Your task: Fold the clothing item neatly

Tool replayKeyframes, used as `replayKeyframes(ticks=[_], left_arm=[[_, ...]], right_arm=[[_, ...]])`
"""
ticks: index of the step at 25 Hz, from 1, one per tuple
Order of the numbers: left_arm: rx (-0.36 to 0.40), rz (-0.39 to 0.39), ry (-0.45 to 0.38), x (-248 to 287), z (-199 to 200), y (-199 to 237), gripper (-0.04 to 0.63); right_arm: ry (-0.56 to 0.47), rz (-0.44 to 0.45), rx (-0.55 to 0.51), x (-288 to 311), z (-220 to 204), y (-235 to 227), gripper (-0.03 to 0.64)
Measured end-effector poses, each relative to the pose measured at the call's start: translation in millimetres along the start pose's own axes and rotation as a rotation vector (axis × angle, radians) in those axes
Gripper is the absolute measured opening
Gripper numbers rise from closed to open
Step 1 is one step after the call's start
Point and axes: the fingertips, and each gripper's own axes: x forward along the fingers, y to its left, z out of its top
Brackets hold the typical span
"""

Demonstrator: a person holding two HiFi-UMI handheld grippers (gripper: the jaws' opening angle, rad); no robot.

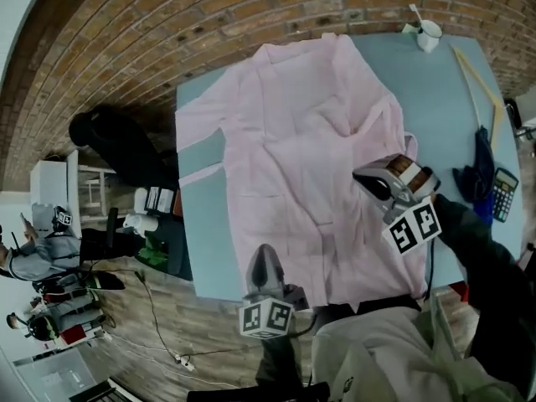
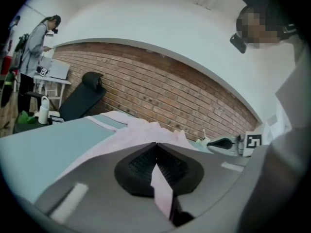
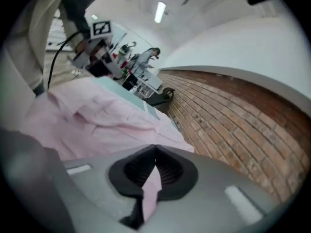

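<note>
A pale pink shirt (image 1: 310, 132) lies spread and rumpled over a light blue table (image 1: 201, 249). My left gripper (image 1: 265, 260) is at the shirt's near edge, shut on a fold of its pink fabric (image 2: 163, 188), which shows between the closed jaws in the left gripper view. My right gripper (image 1: 370, 178) is over the shirt's right side, also shut, with a strip of the pink fabric (image 3: 151, 188) pinched between its pads. The shirt (image 3: 97, 115) stretches away from it toward the left gripper (image 3: 97, 52).
A white cup (image 1: 429, 33) stands at the table's far right corner, with a long pale stick (image 1: 473, 78) beside it. A dark blue cloth (image 1: 481, 170) and a calculator (image 1: 504, 193) lie at the right edge. A black chair (image 1: 117, 145) and a brick wall (image 1: 126, 40) lie beyond.
</note>
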Motion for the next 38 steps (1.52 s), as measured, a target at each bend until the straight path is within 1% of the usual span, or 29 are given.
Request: replayKeyframes(ticks=[2, 4, 6, 8, 11, 13, 14, 17, 20, 21, 22, 24, 25, 26, 27, 30, 32, 34, 36, 38], left_arm=[[0.0, 0.057, -0.009, 2, 13, 45, 0.008], [-0.002, 0.081, 0.005, 8, 25, 80, 0.008], [-0.005, 0.072, 0.036, 17, 36, 111, 0.008], [-0.001, 0.049, 0.074, 32, 49, 141, 0.008], [0.005, 0.002, 0.124, 56, 76, 192, 0.008], [0.02, 0.001, 0.138, 70, 98, 229, 0.008], [0.024, 0.011, 0.14, 78, 108, 246, 0.008], [0.026, 0.045, 0.138, 104, 124, 281, 0.008], [0.049, 0.054, 0.141, 144, 125, 295, 0.017], [0.053, 0.048, 0.146, 161, 125, 300, 0.05], [0.042, 0.037, 0.153, 179, 125, 307, 0.105], [-0.032, 0.003, 0.173, 216, 126, 325, 0.164], [-0.074, -0.012, 0.187, 234, 125, 335, 0.203], [-0.096, -0.02, 0.206, 250, 125, 344, 0.252], [-0.088, -0.017, 0.229, 263, 123, 352, 0.277], [0.025, 0.012, 0.294, 295, 118, 365, 0.285], [0.072, 0.023, 0.311, 312, 118, 368, 0.285], [0.093, 0.021, 0.33, 326, 115, 368, 0.282], [0.104, -0.004, 0.363, 337, 106, 364, 0.276], [0.102, -0.034, 0.378, 345, 100, 358, 0.267]], right_arm=[[-0.063, 0.03, 0.212, 1, 33, 10, 0.0], [-0.117, 0.036, 0.355, 9, 66, 24, 0.0], [-0.08, 0.027, 0.448, 25, 86, 43, 0.0], [-0.033, 0.03, 0.541, 48, 95, 65, 0.0], [0.047, 0.053, 0.711, 81, 92, 100, 0.0], [0.102, 0.059, 0.809, 102, 86, 116, 0.0], [0.126, 0.057, 0.835, 111, 83, 122, 0.0], [0.193, 0.038, 0.83, 132, 79, 130, 0.0], [0.25, 0.026, 0.831, 149, 68, 135, 0.0], [0.269, 0.024, 0.844, 153, 63, 137, 0.0], [0.285, 0.02, 0.857, 156, 59, 138, 0.0], [0.303, -0.004, 0.872, 160, 53, 136, 0.001], [0.306, -0.017, 0.875, 161, 51, 133, 0.0], [0.309, -0.026, 0.877, 162, 50, 131, 0.0], [0.312, -0.03, 0.878, 163, 50, 130, 0.0], [0.327, -0.023, 0.872, 163, 50, 130, 0.0], [0.339, -0.022, 0.876, 162, 51, 128, 0.0], [0.346, -0.025, 0.887, 162, 52, 127, 0.001], [0.355, -0.031, 0.891, 161, 53, 127, 0.0], [0.361, -0.035, 0.89, 160, 53, 127, 0.0]])
